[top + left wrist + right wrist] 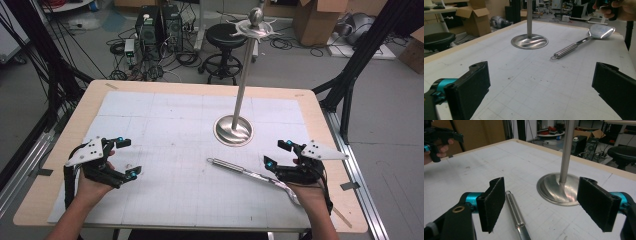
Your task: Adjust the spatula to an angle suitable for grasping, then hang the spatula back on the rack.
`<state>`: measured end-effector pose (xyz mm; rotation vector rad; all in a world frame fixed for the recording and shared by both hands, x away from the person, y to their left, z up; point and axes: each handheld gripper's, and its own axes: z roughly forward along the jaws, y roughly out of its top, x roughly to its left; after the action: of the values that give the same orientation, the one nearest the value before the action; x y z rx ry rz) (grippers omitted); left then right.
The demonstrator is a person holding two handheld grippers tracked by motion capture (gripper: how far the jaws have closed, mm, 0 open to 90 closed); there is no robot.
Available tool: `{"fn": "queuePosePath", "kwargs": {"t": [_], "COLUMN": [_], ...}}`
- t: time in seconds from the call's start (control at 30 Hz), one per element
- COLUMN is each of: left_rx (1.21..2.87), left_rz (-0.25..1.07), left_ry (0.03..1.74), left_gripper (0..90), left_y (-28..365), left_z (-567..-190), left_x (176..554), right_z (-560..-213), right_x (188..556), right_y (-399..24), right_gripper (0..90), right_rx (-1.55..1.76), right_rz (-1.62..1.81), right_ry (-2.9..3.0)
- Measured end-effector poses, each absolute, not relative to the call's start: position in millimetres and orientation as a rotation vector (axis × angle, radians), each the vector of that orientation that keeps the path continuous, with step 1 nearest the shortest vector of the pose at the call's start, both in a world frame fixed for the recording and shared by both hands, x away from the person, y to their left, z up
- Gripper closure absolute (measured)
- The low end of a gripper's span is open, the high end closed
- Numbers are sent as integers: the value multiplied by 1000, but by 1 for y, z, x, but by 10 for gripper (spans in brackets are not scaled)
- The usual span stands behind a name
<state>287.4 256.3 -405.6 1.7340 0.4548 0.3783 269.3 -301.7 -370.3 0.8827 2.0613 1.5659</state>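
A metal spatula [250, 172] lies flat on the white gridded mat [170, 120], near the right front of the table [95, 92], its handle with a hanging loop pointing left toward the middle and its blade toward the near right edge. The right gripper [278, 153] stands over the blade end with its jaws wide apart; in the right gripper view the handle lies on the mat between the two black pads [494, 202], just beside the left one, and neither pad presses on it. Just beyond the spatula stands a tall metal stand [242, 90], a round base with an upright pole topped by hooks and a knob. At the left front of the table the left gripper [128, 157] is also wide open with nothing between its jaws, well apart from the spatula. Judging from this, the spatula is not gripped and does not hang on the stand, so lifting and hanging seem yet to come
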Motion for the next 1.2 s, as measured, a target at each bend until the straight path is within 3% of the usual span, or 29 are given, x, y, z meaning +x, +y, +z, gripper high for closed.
{"fn": "queuePosePath", "kwargs": {"t": [0.67, 1.2], "left_rx": [1717, 1711], "left_rz": [378, 392], "left_ry": [455, 448], "left_gripper": [21, 21], "left_y": [258, 258], "left_z": [-405, -403], "left_x": [287, 286], "right_z": [-370, -379], "right_x": [281, 328], "right_y": [-274, -228], "right_gripper": [220, 241], "right_rx": [806, 754], "right_rz": [1456, 1108], "right_ry": [2204, 2524]}}
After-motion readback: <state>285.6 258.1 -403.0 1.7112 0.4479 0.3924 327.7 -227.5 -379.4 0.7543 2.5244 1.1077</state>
